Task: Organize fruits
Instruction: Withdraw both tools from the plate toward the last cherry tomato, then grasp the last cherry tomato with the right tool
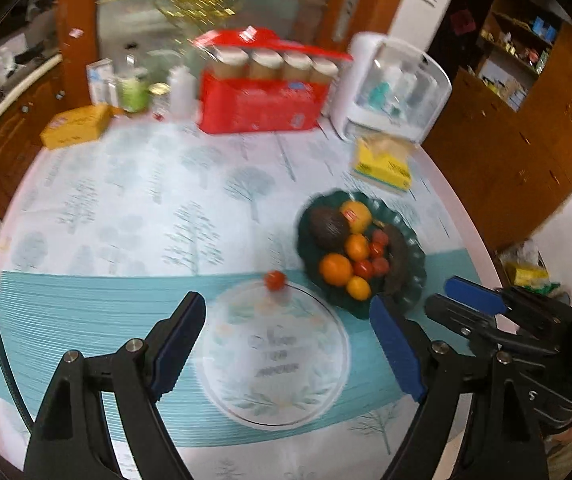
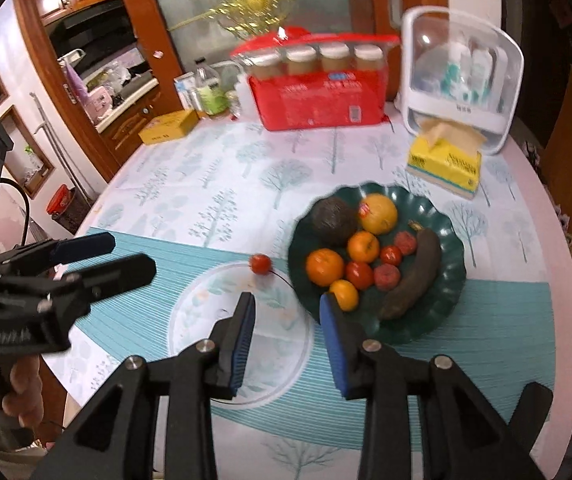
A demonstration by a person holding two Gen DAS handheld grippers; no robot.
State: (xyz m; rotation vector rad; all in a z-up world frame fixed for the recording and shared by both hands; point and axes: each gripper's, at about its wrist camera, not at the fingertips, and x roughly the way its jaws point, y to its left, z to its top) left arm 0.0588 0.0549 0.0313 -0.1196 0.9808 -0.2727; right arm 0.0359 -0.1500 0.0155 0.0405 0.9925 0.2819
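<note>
A dark green scalloped plate (image 2: 446, 264) (image 1: 414, 280) holds several fruits: an avocado (image 2: 333, 216), a yellow citrus (image 2: 380, 213), oranges (image 2: 325, 266), small red fruits (image 2: 359, 275) and a blackened banana (image 2: 416, 276). One small red fruit (image 2: 260, 264) (image 1: 275, 280) lies on the far rim of a clear glass plate (image 2: 206, 320) (image 1: 274, 400). My left gripper (image 1: 290, 328) is open and empty above the glass plate. My right gripper (image 2: 288, 308) is open and empty, between the two plates.
A yellow tissue box (image 2: 444, 162), a white storage case (image 2: 462, 76), a red package with jars (image 2: 318, 92), bottles (image 2: 206, 88) and a yellow box (image 2: 168, 126) stand along the table's far side. Wooden cabinets surround the round table (image 2: 214, 184).
</note>
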